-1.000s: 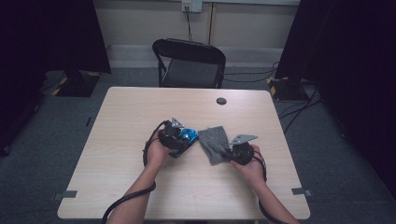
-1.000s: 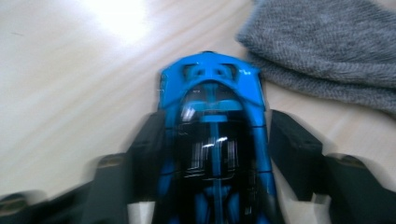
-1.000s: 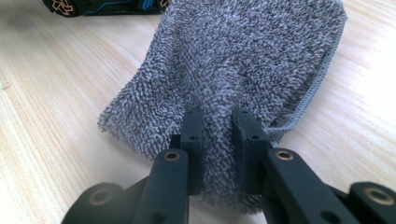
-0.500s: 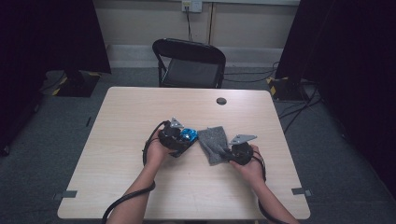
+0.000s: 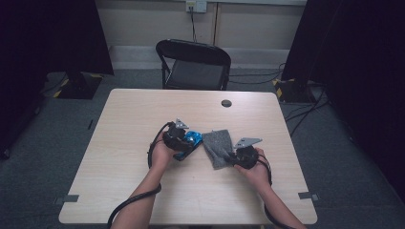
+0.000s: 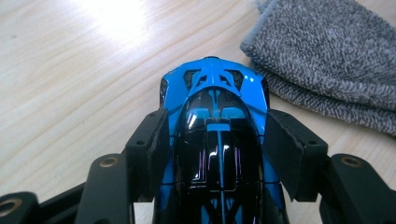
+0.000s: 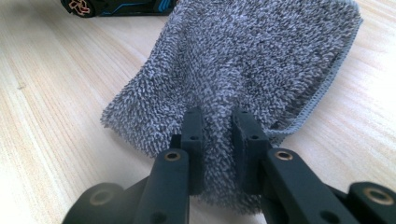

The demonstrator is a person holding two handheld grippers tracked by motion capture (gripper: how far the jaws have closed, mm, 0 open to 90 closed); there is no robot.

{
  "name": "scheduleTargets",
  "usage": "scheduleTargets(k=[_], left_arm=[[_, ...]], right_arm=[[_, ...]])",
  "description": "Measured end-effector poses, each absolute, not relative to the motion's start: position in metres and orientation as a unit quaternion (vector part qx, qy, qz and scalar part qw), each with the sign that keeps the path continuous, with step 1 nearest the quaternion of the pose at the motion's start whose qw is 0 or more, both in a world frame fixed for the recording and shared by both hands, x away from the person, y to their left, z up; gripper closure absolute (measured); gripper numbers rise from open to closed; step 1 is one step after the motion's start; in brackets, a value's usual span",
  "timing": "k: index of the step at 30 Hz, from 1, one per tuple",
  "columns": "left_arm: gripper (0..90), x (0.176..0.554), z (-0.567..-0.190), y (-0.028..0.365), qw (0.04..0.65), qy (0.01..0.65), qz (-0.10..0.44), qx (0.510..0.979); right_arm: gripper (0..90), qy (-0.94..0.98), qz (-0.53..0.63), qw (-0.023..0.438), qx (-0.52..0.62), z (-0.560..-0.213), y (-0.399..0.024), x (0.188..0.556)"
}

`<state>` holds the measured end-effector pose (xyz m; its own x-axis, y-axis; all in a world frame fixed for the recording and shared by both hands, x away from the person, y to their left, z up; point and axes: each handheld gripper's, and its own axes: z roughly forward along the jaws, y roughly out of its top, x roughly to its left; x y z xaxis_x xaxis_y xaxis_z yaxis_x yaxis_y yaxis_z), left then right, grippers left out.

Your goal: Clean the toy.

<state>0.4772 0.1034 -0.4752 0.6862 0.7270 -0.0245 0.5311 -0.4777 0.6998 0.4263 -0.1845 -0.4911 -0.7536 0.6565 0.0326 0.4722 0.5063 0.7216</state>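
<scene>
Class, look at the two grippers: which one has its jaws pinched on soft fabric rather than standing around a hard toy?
The right gripper: its jaws are pinched on a fold of the grey cloth. The left gripper instead has its jaws on either side of the blue toy car.

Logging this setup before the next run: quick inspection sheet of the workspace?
Surface: light wood table, dry, bare apart from the items below.
Job's things: blue toy car beside a folded grey cloth, both mid-table.
Clutter: small dark round disc near the far edge.
Grippers: left tool straddles the car, right pad apart from it; right tool pinches the cloth's near edge.
Cables: one trails from the left tool off the near edge.
Surroundings: black folding chair behind the table, grey carpet, dark curtains.
</scene>
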Motion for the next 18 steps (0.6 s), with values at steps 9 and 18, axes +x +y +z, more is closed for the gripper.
scheduleTargets(k=[9, 18], left_arm=[[41.9, 0.476, -0.478, 0.107, 0.369, 0.378, 0.135, 0.838], [42.1, 0.475, -0.478, 0.107, 0.369, 0.379, 0.139, 0.838]], right_arm=[[78.4, 0.866, 0.375, 0.107, 0.314, -0.49, -0.178, 0.423], [79.5, 0.885, 0.371, 0.074, 0.272, -0.487, -0.152, 0.408]])
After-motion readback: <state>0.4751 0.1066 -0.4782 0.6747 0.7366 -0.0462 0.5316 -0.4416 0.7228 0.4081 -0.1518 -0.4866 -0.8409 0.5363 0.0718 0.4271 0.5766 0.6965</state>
